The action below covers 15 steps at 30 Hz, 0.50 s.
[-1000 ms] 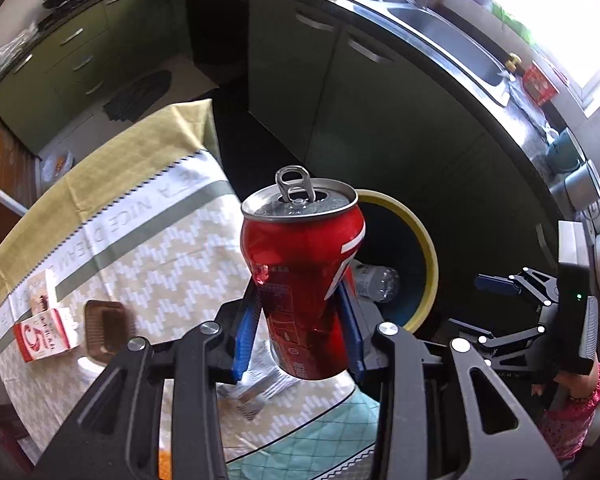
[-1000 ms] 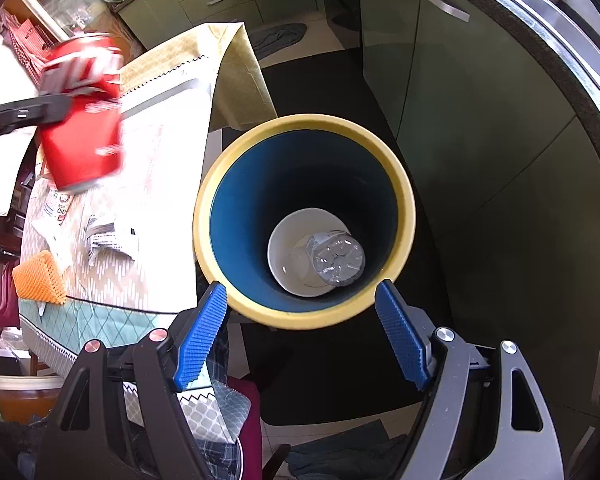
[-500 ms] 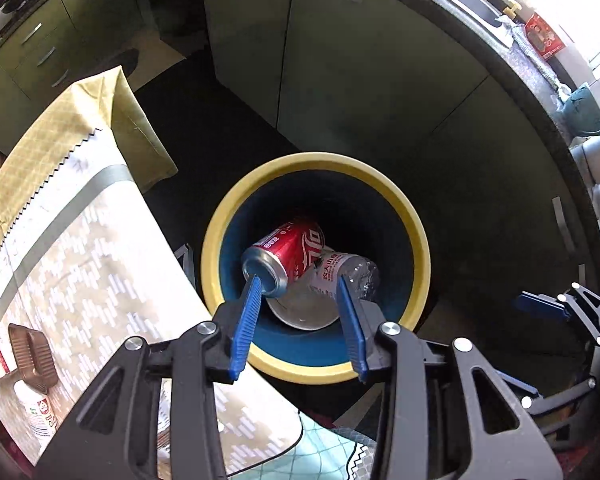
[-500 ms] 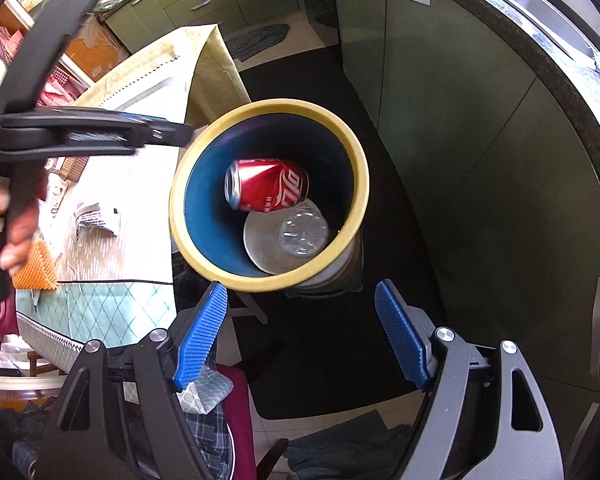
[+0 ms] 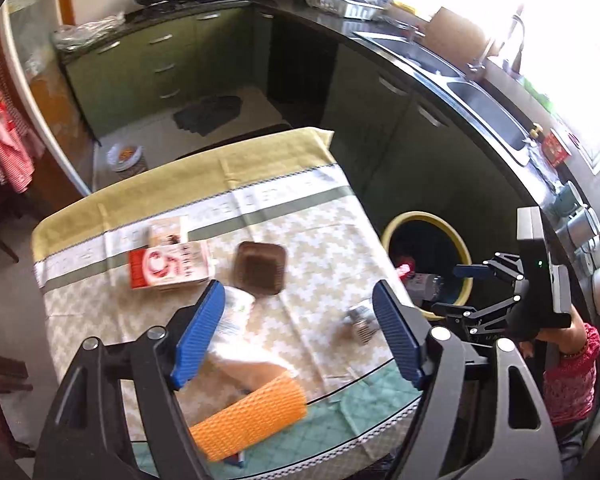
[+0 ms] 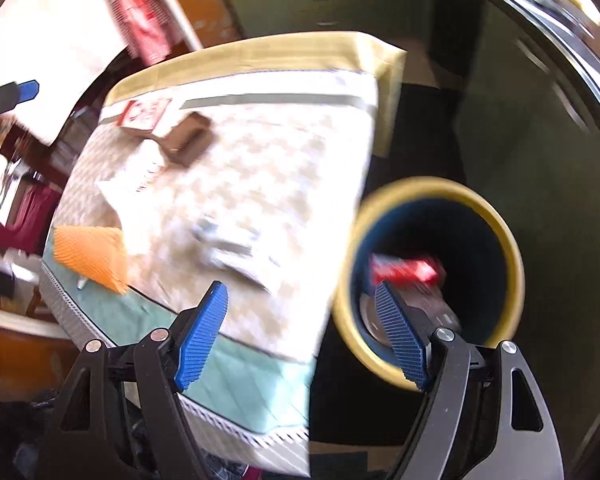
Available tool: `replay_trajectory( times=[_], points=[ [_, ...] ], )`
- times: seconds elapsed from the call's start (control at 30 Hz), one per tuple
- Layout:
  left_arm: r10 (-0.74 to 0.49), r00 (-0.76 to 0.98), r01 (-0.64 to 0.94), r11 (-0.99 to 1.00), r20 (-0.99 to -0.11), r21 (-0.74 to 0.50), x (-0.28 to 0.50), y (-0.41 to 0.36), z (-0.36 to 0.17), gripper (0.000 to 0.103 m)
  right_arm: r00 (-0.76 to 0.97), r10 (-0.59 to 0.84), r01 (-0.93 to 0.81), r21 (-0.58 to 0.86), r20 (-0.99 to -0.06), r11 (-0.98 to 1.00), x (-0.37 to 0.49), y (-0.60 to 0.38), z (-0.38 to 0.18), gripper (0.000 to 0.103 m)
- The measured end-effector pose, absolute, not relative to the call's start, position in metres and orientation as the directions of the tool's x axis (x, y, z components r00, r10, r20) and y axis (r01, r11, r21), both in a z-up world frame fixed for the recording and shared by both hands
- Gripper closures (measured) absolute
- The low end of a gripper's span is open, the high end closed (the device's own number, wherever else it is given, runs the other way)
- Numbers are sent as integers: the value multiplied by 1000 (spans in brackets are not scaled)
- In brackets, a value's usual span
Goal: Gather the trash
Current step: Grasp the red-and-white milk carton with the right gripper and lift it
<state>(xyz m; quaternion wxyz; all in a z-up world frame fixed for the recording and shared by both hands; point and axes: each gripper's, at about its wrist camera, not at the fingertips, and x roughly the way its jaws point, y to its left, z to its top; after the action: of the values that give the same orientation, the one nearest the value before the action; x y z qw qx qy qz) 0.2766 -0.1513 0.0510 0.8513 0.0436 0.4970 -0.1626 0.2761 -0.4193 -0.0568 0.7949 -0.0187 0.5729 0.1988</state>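
The trash is lying partly on the table (image 5: 100,208) and partly in the bin (image 5: 466,254). At the left of the cloth, a red and white carton (image 5: 170,266) is sitting flat, with a brown tray (image 5: 260,266) just beside it on the right. Nearer the camera, a white wrapper (image 5: 236,322) is lying close to an orange foam sleeve (image 5: 252,420) at the table's near edge. The left gripper (image 5: 296,332) is hovering above the table, angled down at it, its blue fingers (image 5: 198,332) standing wide apart and holding nothing. Farther right, a small crumpled grey piece (image 5: 360,320) is resting near the table's edge. Beyond that edge, the yellow-rimmed bin is standing on the floor, with a red can (image 6: 406,270) and a clear bottle (image 5: 428,282) lying inside. The right gripper (image 6: 300,332) is pointing between the table's corner and the bin, fingers spread wide and empty; its view is blurred. A hand (image 5: 556,322) is gripping it at the far right.
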Motion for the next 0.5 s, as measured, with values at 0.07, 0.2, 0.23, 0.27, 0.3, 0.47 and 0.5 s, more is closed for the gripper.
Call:
replay_trajectory(
  times=[0.07,0.2,0.23,0.27,0.3,0.47,0.5],
  points=[
    [-199,468,272,959,-861,-74,266,-118,51,21,240,318,-381,213,-917,900,297,-377,-53,27],
    [-173,455,208,974,-873,-85,261,-58,41,21,209,347,-450,225,-915,864,333,-293,-46,29],
    [-173,450,197,976,-876,-92,260,-44,38,21,213,339,-483,203,-916,852,341,-272,-44,30],
    [-174,446,184,978,-878,-100,257,-33,35,21,216,334,-530,177,-918,829,348,-250,-42,30],
    [-175,442,175,979,-880,-107,257,-24,32,21,222,322,-576,143,-920,805,354,-231,-41,30],
    [-180,439,144,981,-880,-129,253,10,23,21,267,210,-751,-67,-940,657,383,-148,-52,29],
    [-181,439,138,982,-880,-133,252,16,22,21,267,185,-773,-95,-946,627,388,-135,-57,29]
  ],
)
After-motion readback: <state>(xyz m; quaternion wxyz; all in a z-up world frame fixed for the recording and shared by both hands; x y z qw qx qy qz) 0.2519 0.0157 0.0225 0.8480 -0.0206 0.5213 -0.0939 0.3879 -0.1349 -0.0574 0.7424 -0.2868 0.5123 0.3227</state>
